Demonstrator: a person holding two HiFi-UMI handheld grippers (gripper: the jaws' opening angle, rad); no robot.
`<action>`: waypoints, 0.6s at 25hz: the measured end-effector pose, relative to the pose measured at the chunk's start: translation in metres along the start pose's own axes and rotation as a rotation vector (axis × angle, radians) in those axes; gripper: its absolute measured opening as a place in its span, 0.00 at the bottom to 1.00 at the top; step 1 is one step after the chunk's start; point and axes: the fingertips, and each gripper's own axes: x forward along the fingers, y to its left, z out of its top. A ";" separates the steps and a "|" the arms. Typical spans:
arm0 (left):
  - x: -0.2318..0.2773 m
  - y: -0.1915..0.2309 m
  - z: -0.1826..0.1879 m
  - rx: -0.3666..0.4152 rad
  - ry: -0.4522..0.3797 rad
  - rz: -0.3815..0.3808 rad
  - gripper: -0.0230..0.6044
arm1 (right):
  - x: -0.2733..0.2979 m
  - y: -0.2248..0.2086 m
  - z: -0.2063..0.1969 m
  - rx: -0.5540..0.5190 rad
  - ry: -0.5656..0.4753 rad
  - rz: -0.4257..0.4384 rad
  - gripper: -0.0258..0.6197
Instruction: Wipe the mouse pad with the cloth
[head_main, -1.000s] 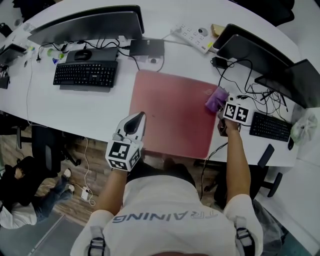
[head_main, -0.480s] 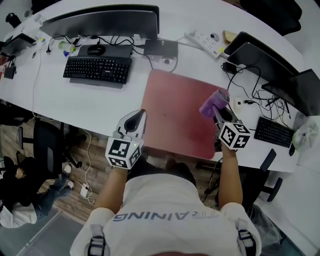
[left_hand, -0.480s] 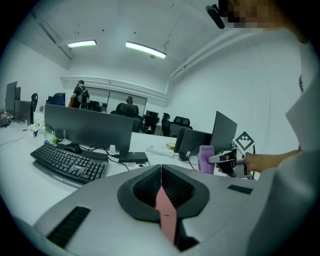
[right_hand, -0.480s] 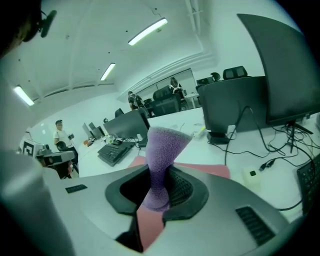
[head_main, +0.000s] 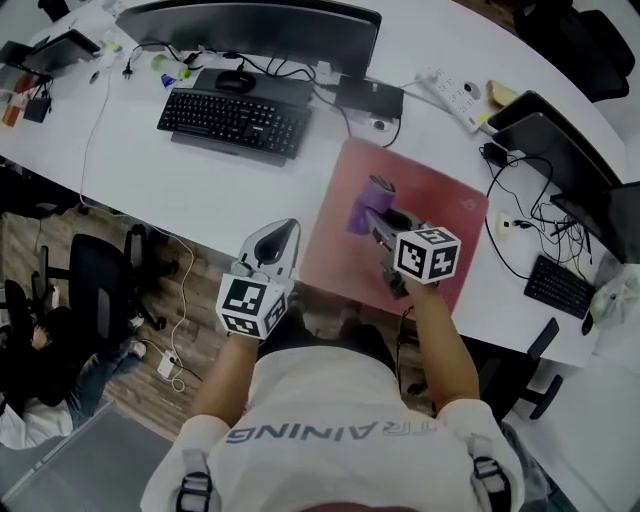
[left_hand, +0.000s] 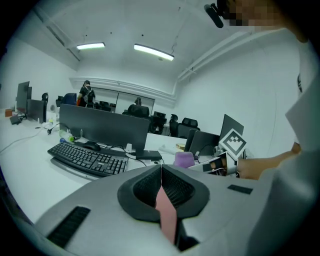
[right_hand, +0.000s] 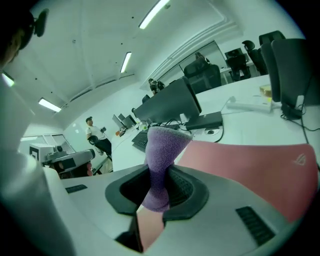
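Two grippers, only one busy. Right gripper (head_main: 384, 222) is clamped on the purple cloth (head_main: 367, 203), over the left part of the red mouse pad (head_main: 445, 215); can't tell if cloth touches it. Left gripper (head_main: 274, 240) has jaws pressed together on nothing, just off the pad's near-left edge. Wiping prob. mid-way: no marks show what's done, so right and far areas may remain.

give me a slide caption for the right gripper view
Right gripper shut on a purple cloth, red mouse pad ahead.

White desk (head_main: 180, 190): red mouse pad (head_main: 445, 212), black keyboard (head_main: 235, 122), power strip (head_main: 455, 93)
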 end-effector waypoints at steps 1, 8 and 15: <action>-0.004 0.006 -0.003 -0.005 0.005 0.007 0.09 | 0.014 0.007 -0.002 0.005 0.017 0.016 0.19; -0.026 0.044 -0.016 -0.032 0.020 0.038 0.09 | 0.094 0.030 -0.023 0.077 0.118 0.064 0.19; -0.031 0.059 -0.020 -0.033 0.034 0.038 0.09 | 0.135 0.009 -0.053 0.093 0.234 0.009 0.19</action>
